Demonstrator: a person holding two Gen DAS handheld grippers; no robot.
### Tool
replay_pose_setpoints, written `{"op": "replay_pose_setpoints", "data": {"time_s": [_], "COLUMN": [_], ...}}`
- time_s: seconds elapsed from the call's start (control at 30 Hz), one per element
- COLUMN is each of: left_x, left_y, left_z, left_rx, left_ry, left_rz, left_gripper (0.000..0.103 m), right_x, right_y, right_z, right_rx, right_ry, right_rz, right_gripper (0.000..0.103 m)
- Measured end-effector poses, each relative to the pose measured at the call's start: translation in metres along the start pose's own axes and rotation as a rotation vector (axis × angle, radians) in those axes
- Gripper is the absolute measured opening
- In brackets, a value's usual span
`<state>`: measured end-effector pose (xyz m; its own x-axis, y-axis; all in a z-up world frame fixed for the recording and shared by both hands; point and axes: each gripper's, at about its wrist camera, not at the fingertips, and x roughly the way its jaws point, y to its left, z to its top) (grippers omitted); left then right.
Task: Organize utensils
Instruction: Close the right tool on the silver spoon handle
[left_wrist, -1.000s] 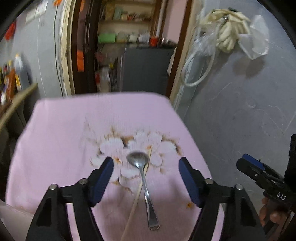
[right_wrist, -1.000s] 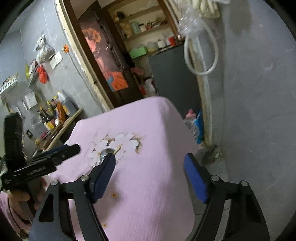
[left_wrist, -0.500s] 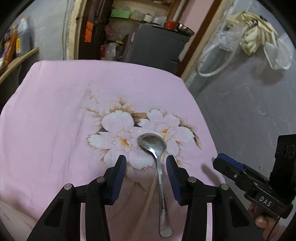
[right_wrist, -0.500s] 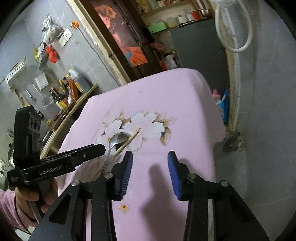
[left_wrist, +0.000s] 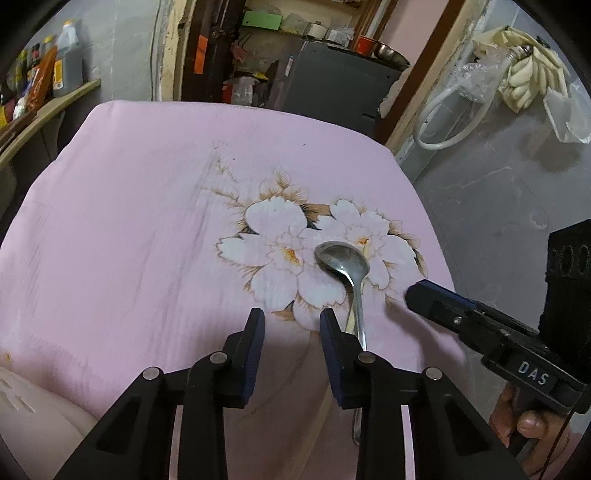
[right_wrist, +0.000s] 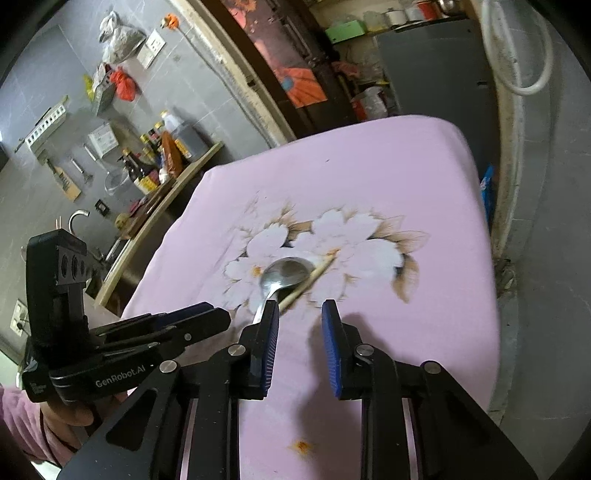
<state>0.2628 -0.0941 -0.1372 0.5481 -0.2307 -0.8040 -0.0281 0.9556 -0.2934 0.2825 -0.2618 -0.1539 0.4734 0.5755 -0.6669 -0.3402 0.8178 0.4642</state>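
A bench draped in a pink cloth (left_wrist: 129, 221) with a white flower print carries two utensils, a metal spoon (left_wrist: 349, 269) and a wooden chopstick (right_wrist: 308, 280). In the left wrist view the spoon lies on the flower print with its bowl toward 12 o'clock and its handle running back toward 6 o'clock, passing just beside the right-hand finger of the left gripper (left_wrist: 291, 325). That gripper's jaws are partly spread with only cloth between the blue pads; nothing is held. The chopstick shows in this view only as a pale sliver alongside the spoon handle, largely hidden behind the finger. In the right wrist view the chopstick lies slanted, its tip toward 2 o'clock, crossing close by the spoon's bowl; whether it rests under the bowl's edge or merely touches it is not clear from this angle. The right gripper (right_wrist: 300, 314) hangs above the cloth at 6 o'clock of the utensils, its jaws partly apart and empty, the left-hand pad close over the spoon's neck. The same gripper appears at 4 o'clock in the left wrist view, its fingers seen side on. A small orange stain (right_wrist: 303, 446) marks the cloth near the right gripper. Bottles (right_wrist: 166, 155) stand on a shelf at 10 o'clock.
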Motion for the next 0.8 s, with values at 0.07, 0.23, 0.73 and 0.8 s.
{"op": "replay_pose_setpoints", "data": {"time_s": [0.07, 0.23, 0.73, 0.8], "left_x": [-0.002, -0.007, -0.012, -0.012], "left_y": [0.002, 0.003, 0.011, 0.01], "left_z": [-0.003, -0.01, -0.014, -0.014], "left_rx": [0.001, 0.017, 0.037, 0.046], "left_ry": [0.0, -0.005, -0.004, -0.003], "left_rz": [-0.003, -0.007, -0.011, -0.012], "left_gripper": [0.029, 0.027, 0.02, 0.02], "right_x": [0.005, 0.012, 0.028, 0.032], "right_y": [0.004, 0.008, 0.022, 0.023], "right_z": [0.0, -0.003, -0.006, -0.006], "right_rx": [-0.003, -0.004, -0.015, -0.011], "right_ry": [0.019, 0.048, 0.126, 0.137], "right_rz": [0.011, 0.027, 0.031, 0.029], "right_gripper": [0.02, 0.018, 0.016, 0.016]}}
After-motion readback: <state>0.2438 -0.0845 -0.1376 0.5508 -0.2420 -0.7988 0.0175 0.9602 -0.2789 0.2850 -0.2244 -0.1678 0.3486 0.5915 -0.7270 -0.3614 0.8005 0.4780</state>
